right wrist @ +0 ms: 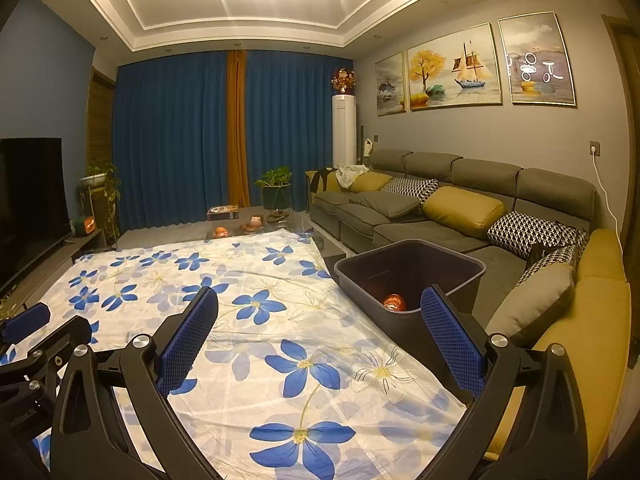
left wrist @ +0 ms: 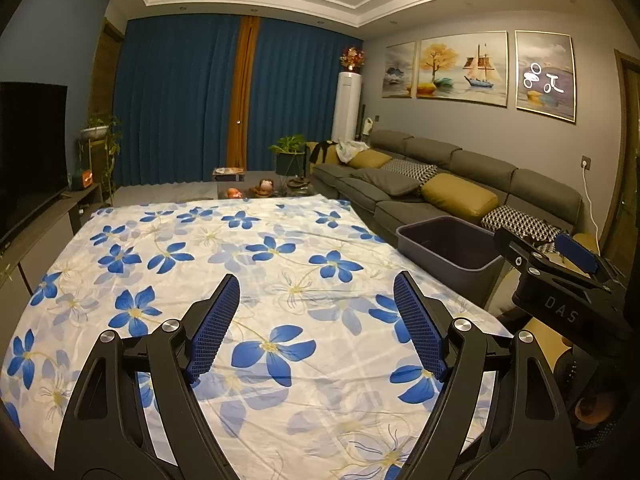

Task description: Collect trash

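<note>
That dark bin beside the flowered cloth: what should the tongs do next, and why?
Probably nothing more than pull back. Both tongs, left and right, stand open and empty, the flowered cloth shows no trash, and the bin already holds an orange item.

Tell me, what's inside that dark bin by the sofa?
In the right wrist view, one crumpled orange piece of trash lies at the bottom of the dark bin. The near wall and a hand-held gripper finger hide the rest of the floor.
</note>
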Available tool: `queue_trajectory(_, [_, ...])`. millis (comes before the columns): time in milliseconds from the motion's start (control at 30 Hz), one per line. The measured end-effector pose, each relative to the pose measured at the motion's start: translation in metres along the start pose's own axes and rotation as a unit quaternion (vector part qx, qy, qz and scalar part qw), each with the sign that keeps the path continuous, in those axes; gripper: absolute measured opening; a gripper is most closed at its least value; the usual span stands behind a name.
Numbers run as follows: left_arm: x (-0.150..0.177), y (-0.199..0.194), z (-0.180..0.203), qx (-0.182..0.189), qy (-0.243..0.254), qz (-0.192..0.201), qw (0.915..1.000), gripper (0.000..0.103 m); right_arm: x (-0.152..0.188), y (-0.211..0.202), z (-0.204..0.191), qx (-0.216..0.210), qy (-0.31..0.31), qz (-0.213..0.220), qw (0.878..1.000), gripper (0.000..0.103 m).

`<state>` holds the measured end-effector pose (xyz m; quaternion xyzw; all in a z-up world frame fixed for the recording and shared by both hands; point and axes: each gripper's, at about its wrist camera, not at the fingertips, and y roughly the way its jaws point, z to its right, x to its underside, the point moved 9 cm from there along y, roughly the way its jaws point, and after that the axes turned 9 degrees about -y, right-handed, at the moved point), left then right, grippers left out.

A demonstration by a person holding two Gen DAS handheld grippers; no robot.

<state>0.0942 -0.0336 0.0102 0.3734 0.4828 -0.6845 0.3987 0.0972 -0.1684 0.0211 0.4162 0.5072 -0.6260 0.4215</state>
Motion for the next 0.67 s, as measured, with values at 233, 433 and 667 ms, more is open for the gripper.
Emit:
queue_trajectory(233, [-0.0009,-0.0001,0.0005,-0.005,0.003,0.002,1.0,0.078,-0.0015,0.0008,-0.0003,-0.001,0.0,0.0,1.0,0.098])
queue_trajectory(433, [-0.0028,-0.0001,-0.0022,-0.012,0.002,0.005,0.9999,0.085,-0.0037,0.0,0.0011,-0.001,0.001,0.003,1.0,0.098])
queue_trajectory(667, [-0.0048,-0.0007,-0.0088,-0.024,-0.003,0.008,0.9997,0.091,-0.0046,-0.0005,0.0013,-0.001,0.003,0.003,1.0,0.098])
